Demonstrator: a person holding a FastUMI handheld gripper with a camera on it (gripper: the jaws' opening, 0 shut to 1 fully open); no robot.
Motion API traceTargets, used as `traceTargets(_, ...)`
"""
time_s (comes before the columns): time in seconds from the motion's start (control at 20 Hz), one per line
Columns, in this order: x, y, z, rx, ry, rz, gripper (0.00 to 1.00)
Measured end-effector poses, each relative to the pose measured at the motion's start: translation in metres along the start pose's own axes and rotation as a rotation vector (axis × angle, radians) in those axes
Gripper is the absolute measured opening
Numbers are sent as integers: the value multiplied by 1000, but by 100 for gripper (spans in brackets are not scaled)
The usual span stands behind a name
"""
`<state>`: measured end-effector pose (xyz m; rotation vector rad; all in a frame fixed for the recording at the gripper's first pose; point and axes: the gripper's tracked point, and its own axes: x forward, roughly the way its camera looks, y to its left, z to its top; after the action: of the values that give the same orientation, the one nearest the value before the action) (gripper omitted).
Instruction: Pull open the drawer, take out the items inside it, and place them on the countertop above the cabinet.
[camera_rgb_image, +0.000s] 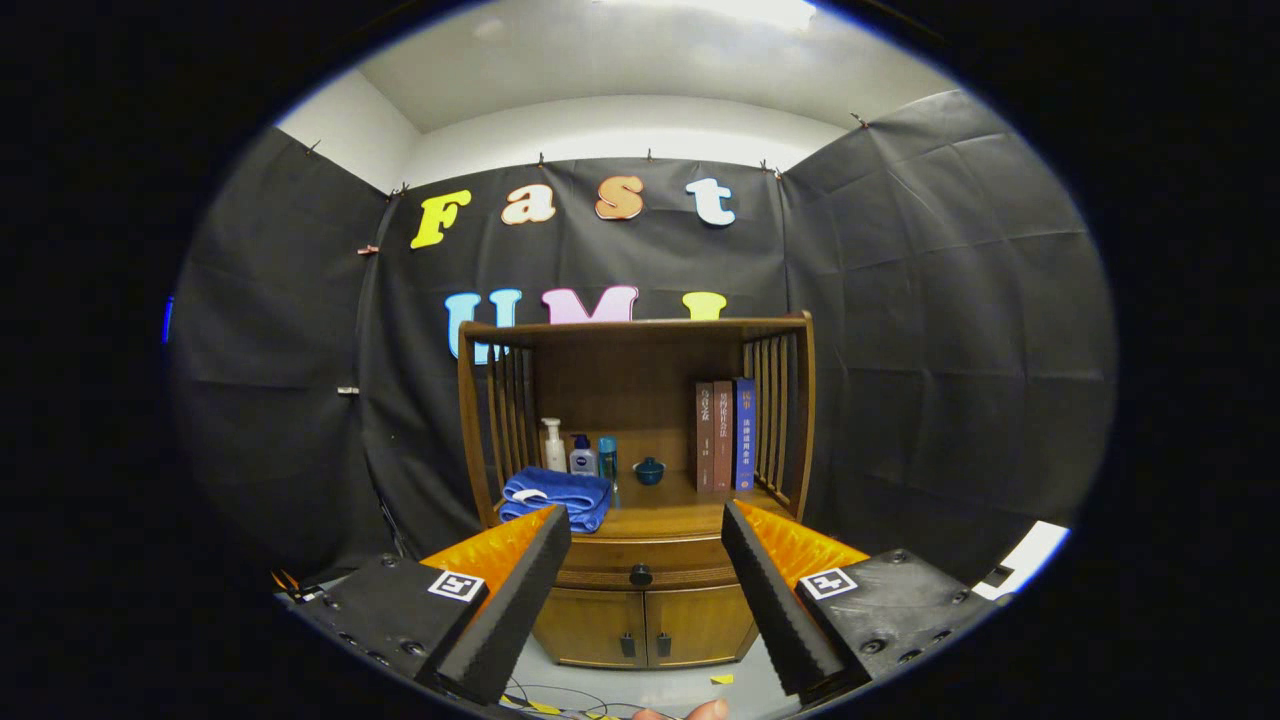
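Note:
A wooden cabinet (640, 600) stands ahead against the black cloth wall. Its drawer (640, 558) is closed, with a dark round knob (641, 575) showing between my fingers and beyond them. The countertop (665, 500) above the drawer sits under a slatted wooden shelf frame. My gripper (646, 522) is open, its fingers wide apart and holding nothing, some way in front of the cabinet. The drawer's contents are hidden.
On the countertop lie a folded blue towel (556, 496), a white pump bottle (553, 446), two small bottles (594, 458), a small blue bowl (649, 471) and three upright books (725, 434). Two lower doors (645, 628) are closed. Cables (560, 697) lie on the floor.

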<state>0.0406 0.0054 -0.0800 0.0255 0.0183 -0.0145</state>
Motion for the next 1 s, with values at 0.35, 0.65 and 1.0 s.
traceTargets(0.35, 64, 0, -85, 33, 29, -3, 99)
traceTargets(0.65, 142, 8, -187, 28, 145, 7, 100)
traceTargets(1.0, 225, 8, -248, 18, 177, -6, 100)
